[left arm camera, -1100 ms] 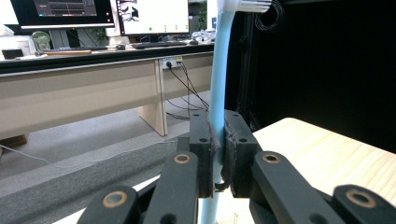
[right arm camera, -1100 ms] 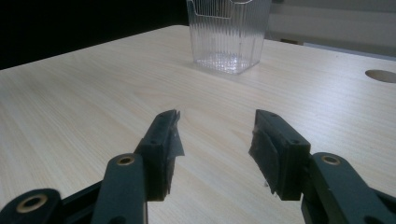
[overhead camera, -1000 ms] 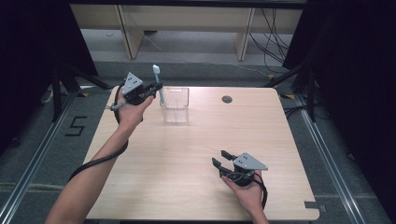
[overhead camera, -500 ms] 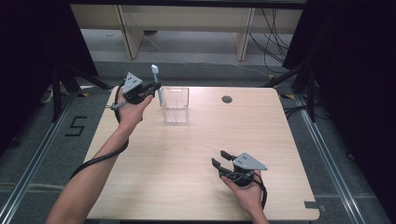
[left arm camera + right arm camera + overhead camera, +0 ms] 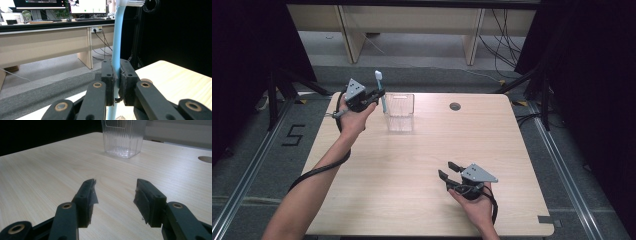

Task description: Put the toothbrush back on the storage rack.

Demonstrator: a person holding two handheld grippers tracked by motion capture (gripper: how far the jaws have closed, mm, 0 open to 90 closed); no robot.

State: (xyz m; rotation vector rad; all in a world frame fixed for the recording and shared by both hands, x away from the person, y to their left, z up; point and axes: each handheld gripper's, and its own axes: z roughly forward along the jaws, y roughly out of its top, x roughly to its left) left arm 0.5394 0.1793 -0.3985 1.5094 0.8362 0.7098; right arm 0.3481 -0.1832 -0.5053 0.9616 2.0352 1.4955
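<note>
A light blue toothbrush (image 5: pixel 381 92) stands upright, head up, clamped in my left gripper (image 5: pixel 377 96), which is raised at the table's far left just left of a clear ribbed plastic cup (image 5: pixel 399 112). In the left gripper view the toothbrush handle (image 5: pixel 117 45) runs up between the two pads, which press on it, and my left gripper (image 5: pixel 116 85) is shut on it. My right gripper (image 5: pixel 448 170) rests low near the table's front right, open, with nothing between its fingers. The right gripper (image 5: pixel 115 195) faces the cup (image 5: pixel 123 136) across bare table.
A light wooden table (image 5: pixel 422 170) has a round cable hole (image 5: pixel 455 106) at its far right. Beyond the far edge lie a grey floor, desk legs and cables. A desk with monitors (image 5: pixel 87 5) stands behind in the left gripper view.
The left gripper with the toothbrush has shifted very slightly. The right gripper has not moved.
</note>
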